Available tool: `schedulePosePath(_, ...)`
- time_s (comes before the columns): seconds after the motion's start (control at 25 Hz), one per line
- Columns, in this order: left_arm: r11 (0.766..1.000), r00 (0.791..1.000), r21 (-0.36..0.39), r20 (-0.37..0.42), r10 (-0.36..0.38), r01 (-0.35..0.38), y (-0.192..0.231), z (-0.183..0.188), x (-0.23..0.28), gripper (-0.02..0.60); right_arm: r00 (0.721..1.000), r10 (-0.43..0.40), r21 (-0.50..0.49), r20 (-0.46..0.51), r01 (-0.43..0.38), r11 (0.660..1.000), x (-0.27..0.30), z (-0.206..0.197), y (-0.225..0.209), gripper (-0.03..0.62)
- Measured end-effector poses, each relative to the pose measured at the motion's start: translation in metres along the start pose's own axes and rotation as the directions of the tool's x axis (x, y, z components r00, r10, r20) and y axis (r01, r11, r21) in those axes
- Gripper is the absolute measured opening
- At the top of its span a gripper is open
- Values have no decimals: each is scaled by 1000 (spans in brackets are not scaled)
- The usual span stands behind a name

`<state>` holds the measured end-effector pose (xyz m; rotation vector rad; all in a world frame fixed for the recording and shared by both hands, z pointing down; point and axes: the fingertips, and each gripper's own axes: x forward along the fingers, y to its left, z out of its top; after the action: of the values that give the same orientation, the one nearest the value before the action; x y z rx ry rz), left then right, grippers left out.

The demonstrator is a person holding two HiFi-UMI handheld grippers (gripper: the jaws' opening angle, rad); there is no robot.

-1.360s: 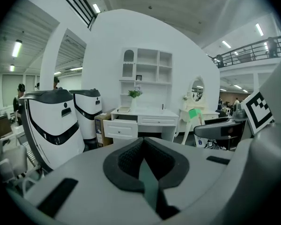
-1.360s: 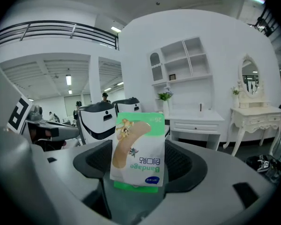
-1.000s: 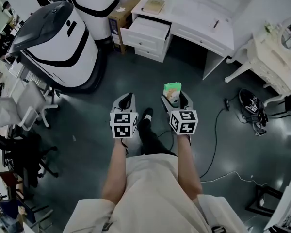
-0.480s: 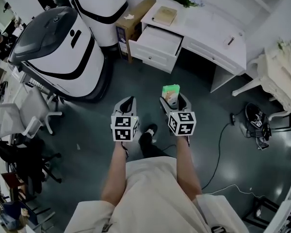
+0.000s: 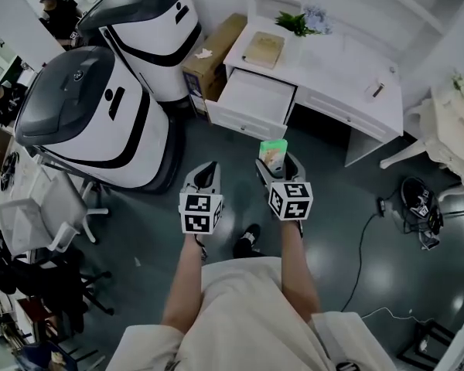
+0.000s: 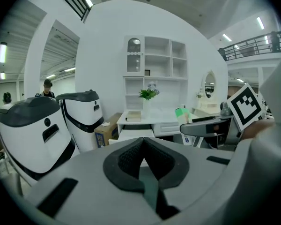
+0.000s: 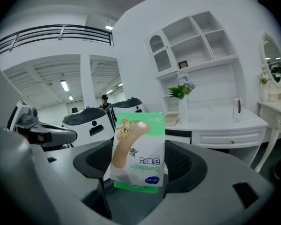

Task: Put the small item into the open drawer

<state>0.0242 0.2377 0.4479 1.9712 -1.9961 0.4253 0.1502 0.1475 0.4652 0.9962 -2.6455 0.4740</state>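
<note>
A green and white bandage packet stands upside down between the jaws of my right gripper, which is shut on it. From the head view the packet sticks out ahead of the right gripper, above the dark floor and short of the open white drawer of the white desk. My left gripper is level with the right one, jaws shut and empty. In the left gripper view its pads meet, and the drawer lies straight ahead.
Two big white and black machines stand left of the drawer, with a cardboard box beside it. A book and a plant sit on the desk. A cable and a dark device lie on the floor at right. Office chairs at left.
The person has walked forward: the desk and open drawer have come closer to both grippers. The right gripper still holds the packet; the left stays shut.
</note>
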Motion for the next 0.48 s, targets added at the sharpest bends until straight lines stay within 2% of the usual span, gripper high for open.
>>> schedulePosePath(0.2,1000,1000,3,-6,-9,9,11,7,38,17,1000,-1,0,11,1,1000,28,17,-21,367)
schedulePosePath(0.48,997,998,-19,-13,-69,69,8,17,87,17,999,-47,9,-5,47,999,41,18,-49,367)
